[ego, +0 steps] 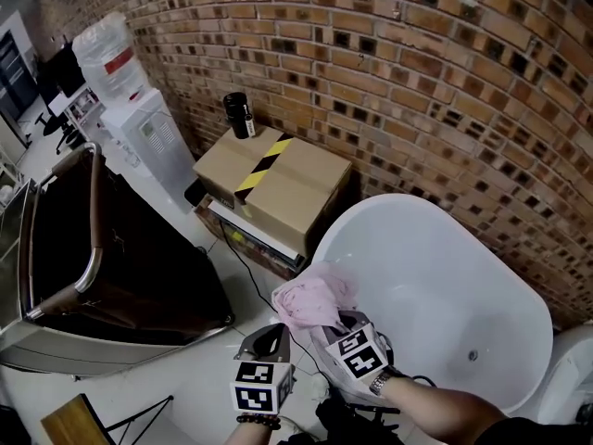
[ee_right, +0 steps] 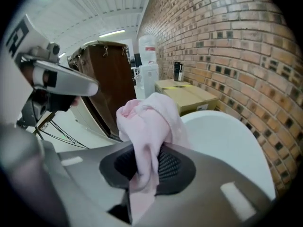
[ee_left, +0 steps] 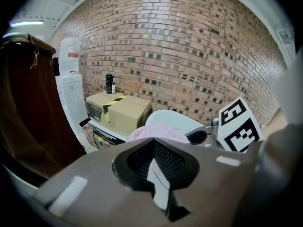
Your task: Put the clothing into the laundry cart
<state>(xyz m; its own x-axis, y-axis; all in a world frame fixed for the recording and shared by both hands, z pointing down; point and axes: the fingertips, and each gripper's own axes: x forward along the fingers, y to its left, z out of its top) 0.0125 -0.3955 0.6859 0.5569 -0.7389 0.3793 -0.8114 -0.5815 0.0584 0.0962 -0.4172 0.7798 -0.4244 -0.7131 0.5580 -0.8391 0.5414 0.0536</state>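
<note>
Lower centre: pink garment (ego: 313,301) is soft, matt cloth. At right, bathtub (ego: 435,276) is smooth, glossy white; brick wall (ego: 417,82) behind is rough and dull. Cardboard box (ego: 278,188) is matt paperboard; laundry cart (ego: 95,230) has a dark cloth liner and satin metal frame.

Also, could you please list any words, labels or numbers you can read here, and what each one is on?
No text can be read here.
Water bottle: red label, print blurred.
Black can: pale label, too small to read.
Box: side sticker, too small; the yellow-and-black tape carries no words.
Marker cube: black-and-white squares only, no letters.
</note>
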